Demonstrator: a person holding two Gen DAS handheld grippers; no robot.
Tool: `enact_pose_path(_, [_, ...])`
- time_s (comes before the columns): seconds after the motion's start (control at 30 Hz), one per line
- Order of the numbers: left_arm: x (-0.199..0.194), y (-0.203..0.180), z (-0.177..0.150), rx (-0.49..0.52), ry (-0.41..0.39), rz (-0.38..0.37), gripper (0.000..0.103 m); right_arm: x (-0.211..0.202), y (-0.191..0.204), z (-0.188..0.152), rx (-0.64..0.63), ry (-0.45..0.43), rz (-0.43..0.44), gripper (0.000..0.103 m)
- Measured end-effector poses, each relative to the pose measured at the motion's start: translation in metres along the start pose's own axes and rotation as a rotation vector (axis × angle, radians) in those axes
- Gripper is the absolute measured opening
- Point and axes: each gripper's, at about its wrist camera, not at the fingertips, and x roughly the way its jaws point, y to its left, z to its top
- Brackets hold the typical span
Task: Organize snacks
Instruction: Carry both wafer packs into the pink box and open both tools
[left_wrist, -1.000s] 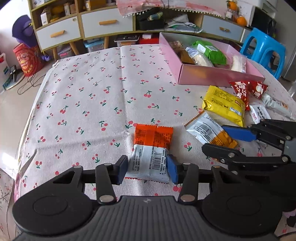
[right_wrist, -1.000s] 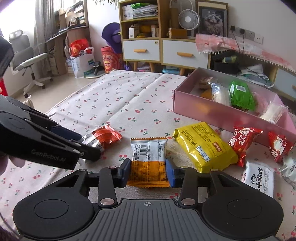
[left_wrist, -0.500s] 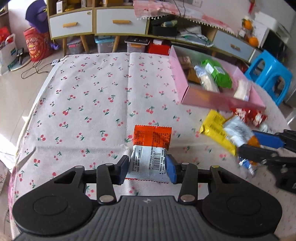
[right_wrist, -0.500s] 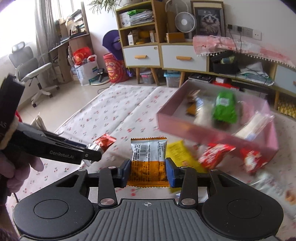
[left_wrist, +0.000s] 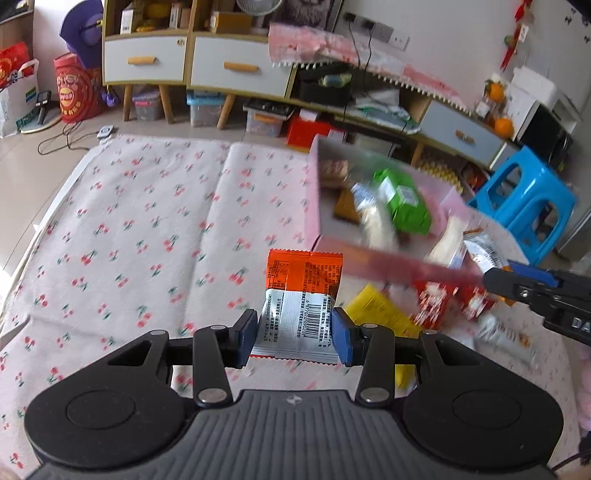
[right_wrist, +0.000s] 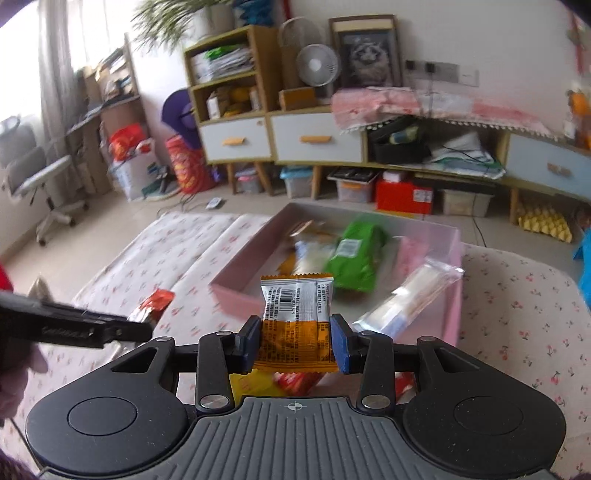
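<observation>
Left gripper (left_wrist: 294, 339) fingers clamp an orange-and-white snack packet (left_wrist: 301, 302), tilted down over the cherry-print counter (left_wrist: 147, 229); right gripper (right_wrist: 294, 341) fingers grip an orange-and-silver packet (right_wrist: 295, 321), the pink box (right_wrist: 452, 306) just beyond.

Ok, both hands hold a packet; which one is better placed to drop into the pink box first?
Right: its orange packet hangs at the pink box; the left's red packet is short of it.
</observation>
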Motion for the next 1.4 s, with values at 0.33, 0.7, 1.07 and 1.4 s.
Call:
enact_pose_path(0.33, [0.025, -0.036, 0.031, 0.030, -0.073, 0.015, 0.040, 0.035, -0.051, 0.015, 0.147, 0.052, 0.061, 0.039])
enact_pose_path(0.7, [0.062, -0.054, 0.033, -0.004, -0.091, 0.012, 0.040, 0.058, -0.087, 0.017, 0.289, 0.079, 0.082, 0.039])
enact_pose_path(1.07, [0.076, -0.063, 0.035, -0.017, -0.111, 0.039, 0.040, 0.073, -0.086, 0.017, 0.287, 0.127, 0.123, 0.039])
enact_pose_path(1.4, [0.075, -0.075, 0.032, 0.037, -0.122, 0.063, 0.061, 0.069, -0.097, 0.020, 0.355, 0.105, 0.121, 0.054])
